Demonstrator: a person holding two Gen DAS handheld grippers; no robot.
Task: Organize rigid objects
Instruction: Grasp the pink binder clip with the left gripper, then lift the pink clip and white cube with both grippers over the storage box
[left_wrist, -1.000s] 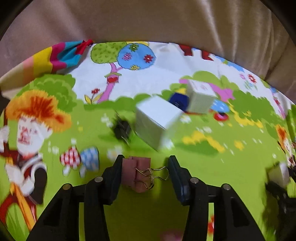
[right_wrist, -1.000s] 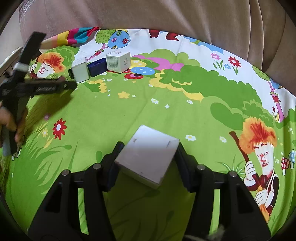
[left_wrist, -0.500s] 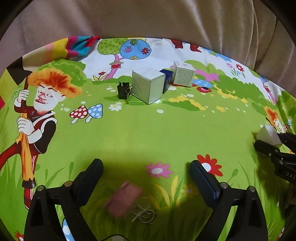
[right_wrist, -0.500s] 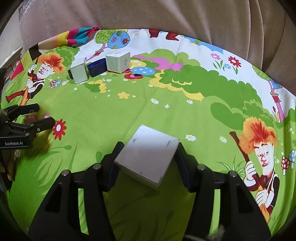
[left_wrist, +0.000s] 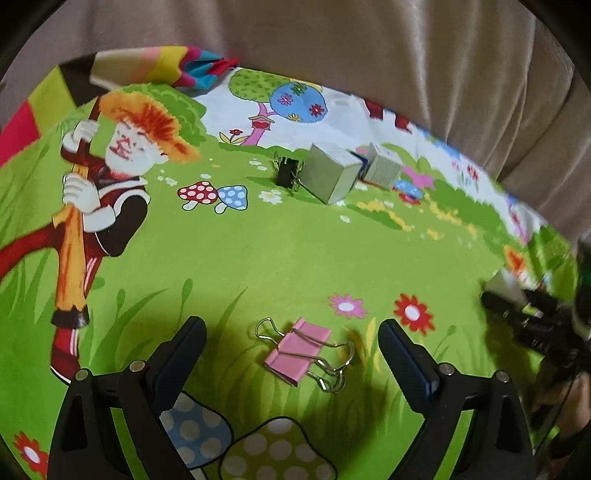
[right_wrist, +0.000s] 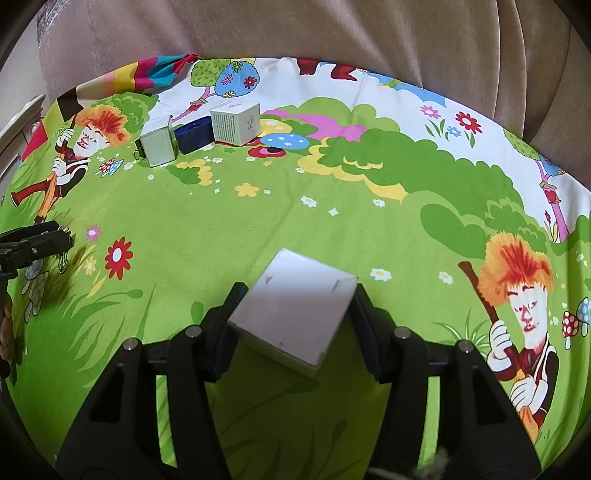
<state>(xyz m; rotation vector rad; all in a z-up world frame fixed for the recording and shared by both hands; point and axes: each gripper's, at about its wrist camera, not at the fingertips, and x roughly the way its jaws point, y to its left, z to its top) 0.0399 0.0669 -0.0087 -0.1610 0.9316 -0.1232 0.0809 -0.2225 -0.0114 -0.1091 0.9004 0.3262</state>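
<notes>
A pink binder clip (left_wrist: 299, 350) lies flat on the green cartoon cloth (left_wrist: 280, 258), wire handles splayed. My left gripper (left_wrist: 291, 326) stands wide around it, jaws just starting to close, neither pad touching the clip. My right gripper (right_wrist: 299, 295) is shut on a plain white box (right_wrist: 295, 314), held tilted just above the cloth. At the far side stands a row: a black binder clip (left_wrist: 287, 172), a grey-white box (left_wrist: 330, 177), a dark blue box (right_wrist: 194, 134) and a white printed box (right_wrist: 236, 123).
Beige upholstery (right_wrist: 295, 29) rises behind the cloth. A striped fabric corner (left_wrist: 166, 70) sits at the far left. The right gripper (left_wrist: 517, 302) shows at the right edge of the left wrist view, and the left gripper's fingers (right_wrist: 33, 243) at the left edge of the right wrist view.
My left gripper opened and let go of the pink clip, which now lies on the cloth. That hand drew back from the far row of boxes. The right gripper and its box have not moved.
</notes>
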